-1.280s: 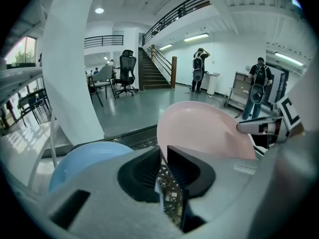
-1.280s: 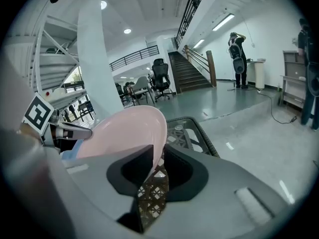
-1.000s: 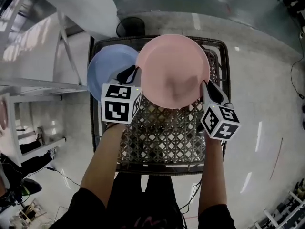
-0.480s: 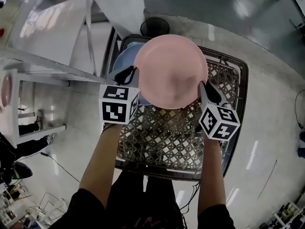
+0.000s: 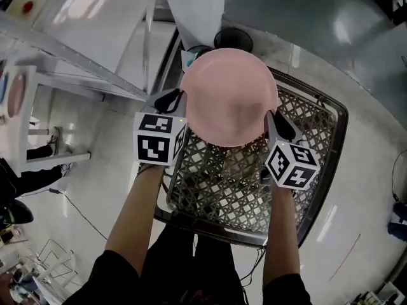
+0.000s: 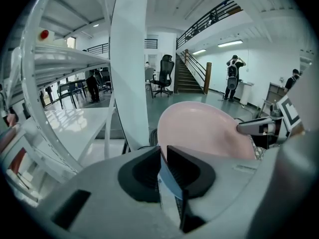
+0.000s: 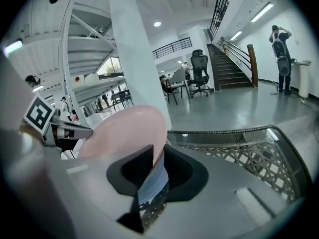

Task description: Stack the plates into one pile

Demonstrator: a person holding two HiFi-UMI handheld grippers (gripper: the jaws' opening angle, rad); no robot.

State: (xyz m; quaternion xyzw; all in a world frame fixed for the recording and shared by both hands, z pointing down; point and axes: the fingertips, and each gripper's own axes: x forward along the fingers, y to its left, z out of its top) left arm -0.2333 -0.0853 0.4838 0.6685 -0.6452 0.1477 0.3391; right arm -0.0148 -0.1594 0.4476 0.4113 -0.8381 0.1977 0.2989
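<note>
Metal lattice of a wire basket (image 5: 219, 183) spreads below both pairs of fingers, and above it hangs the pink plate (image 5: 229, 97), round, shallow, smooth and plain, face up and spanning the gap between the two grippers. The left gripper (image 5: 175, 98) pinches the plate's left rim in narrow jaws, while the right gripper (image 5: 275, 121) clamps the opposite rim with jaws slightly wider.

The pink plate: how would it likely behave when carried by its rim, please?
Probably stiff: the pink plate spans unsagging between the left gripper and right gripper, each pinching only its rim. Its smooth sheen suggests slipperiness.
</note>
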